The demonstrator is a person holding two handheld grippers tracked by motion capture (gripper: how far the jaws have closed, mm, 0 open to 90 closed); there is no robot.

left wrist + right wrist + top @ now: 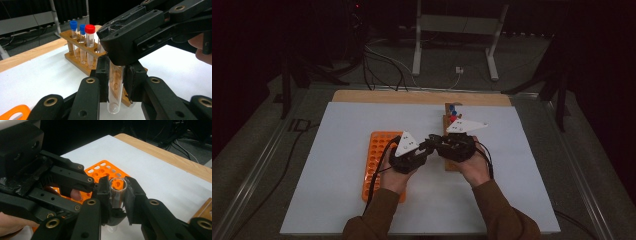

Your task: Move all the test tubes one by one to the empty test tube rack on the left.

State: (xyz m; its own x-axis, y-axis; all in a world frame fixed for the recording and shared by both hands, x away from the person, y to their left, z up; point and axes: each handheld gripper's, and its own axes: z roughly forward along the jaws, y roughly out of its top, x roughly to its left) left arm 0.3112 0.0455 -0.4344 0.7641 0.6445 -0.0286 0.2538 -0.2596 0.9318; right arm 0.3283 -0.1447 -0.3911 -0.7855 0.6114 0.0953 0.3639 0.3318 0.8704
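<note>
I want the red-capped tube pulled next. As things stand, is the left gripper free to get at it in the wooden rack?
Probably not yet. The left gripper is shut on the open glass tube, which the right gripper clamps too. The red-capped tube stands unblocked in the wooden rack.

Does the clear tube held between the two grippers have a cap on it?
No: in the right gripper view the clear tube shows an open, uncapped mouth between the jaws, unlike the capped tubes in the wooden rack.

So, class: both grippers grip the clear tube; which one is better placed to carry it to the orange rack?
Probably the left gripper: it holds the tube and sits beside the orange rack.
</note>
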